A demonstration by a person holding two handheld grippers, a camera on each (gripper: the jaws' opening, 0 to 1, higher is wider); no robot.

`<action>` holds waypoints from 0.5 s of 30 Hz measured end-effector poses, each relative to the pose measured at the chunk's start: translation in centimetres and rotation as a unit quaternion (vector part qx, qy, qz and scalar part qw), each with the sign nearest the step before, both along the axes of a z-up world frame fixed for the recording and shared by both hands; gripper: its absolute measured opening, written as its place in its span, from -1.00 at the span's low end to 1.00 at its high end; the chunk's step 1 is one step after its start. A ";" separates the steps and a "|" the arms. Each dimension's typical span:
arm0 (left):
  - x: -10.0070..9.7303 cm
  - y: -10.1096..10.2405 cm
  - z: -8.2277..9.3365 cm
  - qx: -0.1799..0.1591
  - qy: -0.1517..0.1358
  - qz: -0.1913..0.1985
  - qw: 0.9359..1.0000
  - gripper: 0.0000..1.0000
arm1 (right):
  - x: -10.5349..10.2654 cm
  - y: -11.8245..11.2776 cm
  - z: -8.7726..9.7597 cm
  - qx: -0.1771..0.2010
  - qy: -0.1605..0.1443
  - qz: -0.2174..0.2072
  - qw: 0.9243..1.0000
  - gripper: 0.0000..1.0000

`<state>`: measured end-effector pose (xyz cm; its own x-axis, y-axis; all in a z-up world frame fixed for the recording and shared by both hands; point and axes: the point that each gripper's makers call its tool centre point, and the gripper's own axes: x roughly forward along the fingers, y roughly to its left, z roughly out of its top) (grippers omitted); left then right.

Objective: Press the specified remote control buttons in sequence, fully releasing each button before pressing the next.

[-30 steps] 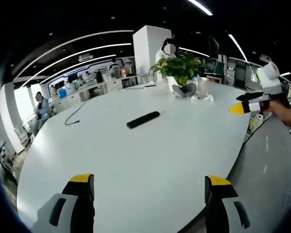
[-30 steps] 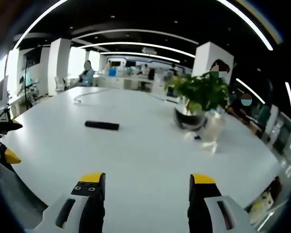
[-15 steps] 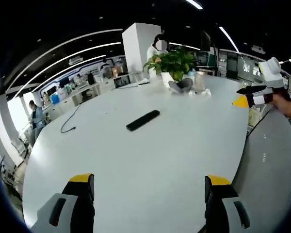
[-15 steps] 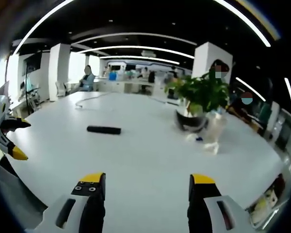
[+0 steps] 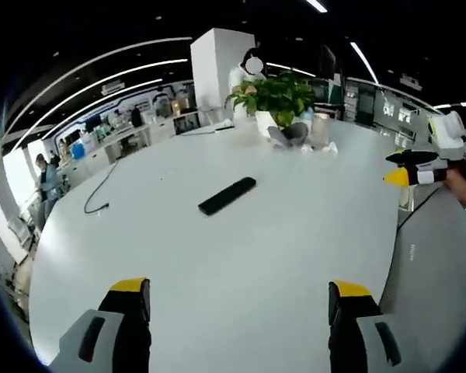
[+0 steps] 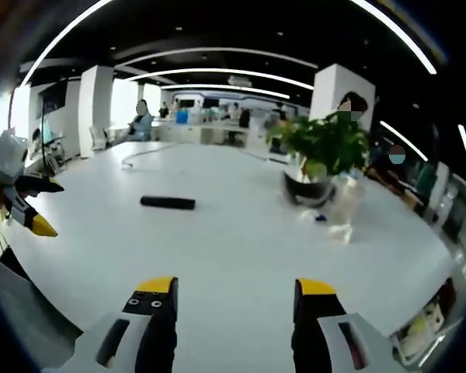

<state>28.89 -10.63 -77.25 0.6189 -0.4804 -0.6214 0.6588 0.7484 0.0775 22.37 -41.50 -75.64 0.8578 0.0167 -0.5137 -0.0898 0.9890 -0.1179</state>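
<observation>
Remote (image 5: 227, 195) lies flat just above the centre of the left gripper view, alone on the white tabletop (image 5: 279, 256), left of a potted plant (image 6: 324, 152) in the right gripper view, probably so its buttons stay reachable and in sight. Both grippers hover well short of it, level and pointed forward. The left gripper (image 5: 241, 299) and right gripper (image 6: 233, 289) have their jaws apart, holding nothing.

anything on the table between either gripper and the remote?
Nothing visible. The remote lies flat on the white table, with bare tabletop between it and the open left gripper, and likewise the open right gripper. The potted plant and the cable sit off to the sides, beyond those paths.
</observation>
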 end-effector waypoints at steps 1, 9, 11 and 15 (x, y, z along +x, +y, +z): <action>0.4 -0.1 0.1 0.002 -0.001 -0.003 1.000 0.97 | 0.0 0.0 0.0 0.001 0.000 0.000 1.000 0.11; 3.0 -0.7 1.2 0.016 0.000 -0.028 0.999 0.93 | -0.1 0.4 0.0 0.016 0.004 0.007 1.000 -0.17; 3.6 -0.9 1.5 0.020 -0.004 -0.037 0.999 0.93 | -0.2 0.4 0.1 0.022 0.004 0.004 1.000 -0.29; 4.6 -1.3 2.0 0.025 -0.006 -0.047 0.999 0.93 | -0.2 0.4 0.1 0.029 0.005 0.002 1.000 -0.42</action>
<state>33.48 -11.96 -75.27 0.5799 -0.5052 -0.6392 0.7250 0.6778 0.1220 22.15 -41.12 -75.58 0.8521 0.0502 -0.5209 -0.0952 0.9937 -0.0599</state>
